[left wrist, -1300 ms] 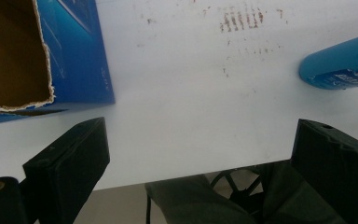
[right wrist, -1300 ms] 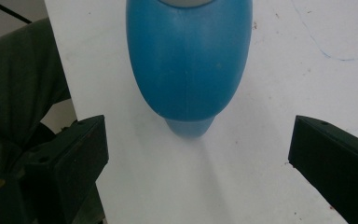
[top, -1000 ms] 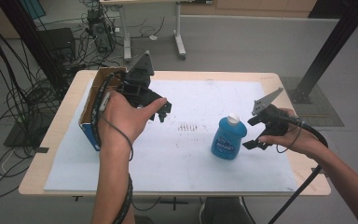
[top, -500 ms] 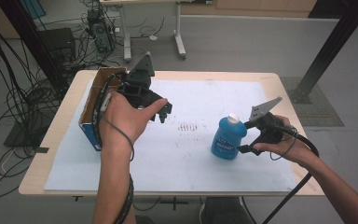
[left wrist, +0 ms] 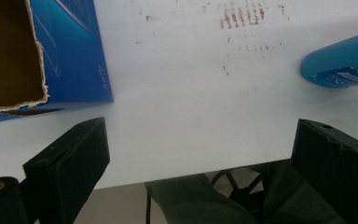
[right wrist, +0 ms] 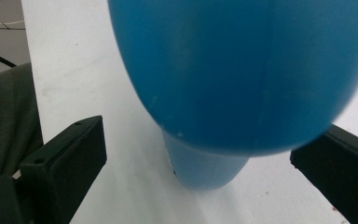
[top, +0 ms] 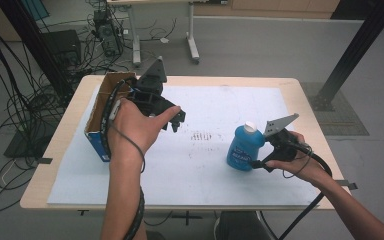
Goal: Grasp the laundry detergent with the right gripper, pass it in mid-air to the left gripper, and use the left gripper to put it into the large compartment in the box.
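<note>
Right at the near edge I see my two forearms coming up over the table (top: 45, 192), a pale wooden top almost wholly covered by a white sheet (top: 180, 175). My right gripper (top: 258, 161) sits low at the near right of the sheet, its jaws spread wide on either side of the blue bottle (top: 242, 147) without clamping it; in the right gripper view the bottle's body bulges between the two black jaws, with a gap on each side. The bottle stands upright on the sheet with a white cap (top: 250, 127) on top.

My left gripper (top: 178, 120) is held up above the sheet's left half, jaws released and wide apart, gripping nothing. From its own view I look down past them at bare sheet, the bottle off to the right.

Just beyond it, a patch of small brownish marks (top: 202, 135) stains the middle of the sheet. At the table's left edge lies a blue cardboard box (top: 96, 135), open on top, its brown inside showing and its rim torn.

Farther off, the floor (top: 260, 50) is grey. Black cables (top: 15, 100) tangle on it to the left, the legs of another table (top: 192, 45) stand behind, and a black post (top: 355, 45) rises at the right.
</note>
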{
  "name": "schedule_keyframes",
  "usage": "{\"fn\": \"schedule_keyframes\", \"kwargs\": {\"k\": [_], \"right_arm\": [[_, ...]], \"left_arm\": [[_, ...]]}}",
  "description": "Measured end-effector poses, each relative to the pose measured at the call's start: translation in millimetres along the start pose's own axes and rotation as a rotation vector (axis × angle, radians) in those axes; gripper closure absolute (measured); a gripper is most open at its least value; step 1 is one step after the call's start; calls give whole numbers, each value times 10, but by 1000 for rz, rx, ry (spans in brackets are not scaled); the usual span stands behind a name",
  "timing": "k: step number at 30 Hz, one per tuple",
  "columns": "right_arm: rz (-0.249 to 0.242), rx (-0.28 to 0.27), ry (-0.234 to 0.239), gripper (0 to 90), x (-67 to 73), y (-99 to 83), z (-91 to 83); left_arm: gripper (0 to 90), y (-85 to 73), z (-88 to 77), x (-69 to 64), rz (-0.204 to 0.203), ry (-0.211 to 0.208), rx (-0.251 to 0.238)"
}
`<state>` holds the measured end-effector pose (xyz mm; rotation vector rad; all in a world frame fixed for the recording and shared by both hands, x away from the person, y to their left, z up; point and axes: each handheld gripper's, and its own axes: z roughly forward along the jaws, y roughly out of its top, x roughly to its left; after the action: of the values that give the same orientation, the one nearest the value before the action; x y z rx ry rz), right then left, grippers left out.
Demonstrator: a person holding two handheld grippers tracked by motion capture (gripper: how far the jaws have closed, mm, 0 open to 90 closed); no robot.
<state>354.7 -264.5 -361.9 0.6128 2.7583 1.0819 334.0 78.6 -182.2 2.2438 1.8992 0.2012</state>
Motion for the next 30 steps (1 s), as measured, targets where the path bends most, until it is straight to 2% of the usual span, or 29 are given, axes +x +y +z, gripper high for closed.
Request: {"fn": "schedule_keyframes", "kwargs": {"k": [11,30], "right_arm": [[7,-72,-19,31,22,-46,71],[21,-133,-20,27,17,-119,179]], "left_arm": [[49,0,10,5,-3,1,1],[49,12,48,7,-3,0,10]]}}
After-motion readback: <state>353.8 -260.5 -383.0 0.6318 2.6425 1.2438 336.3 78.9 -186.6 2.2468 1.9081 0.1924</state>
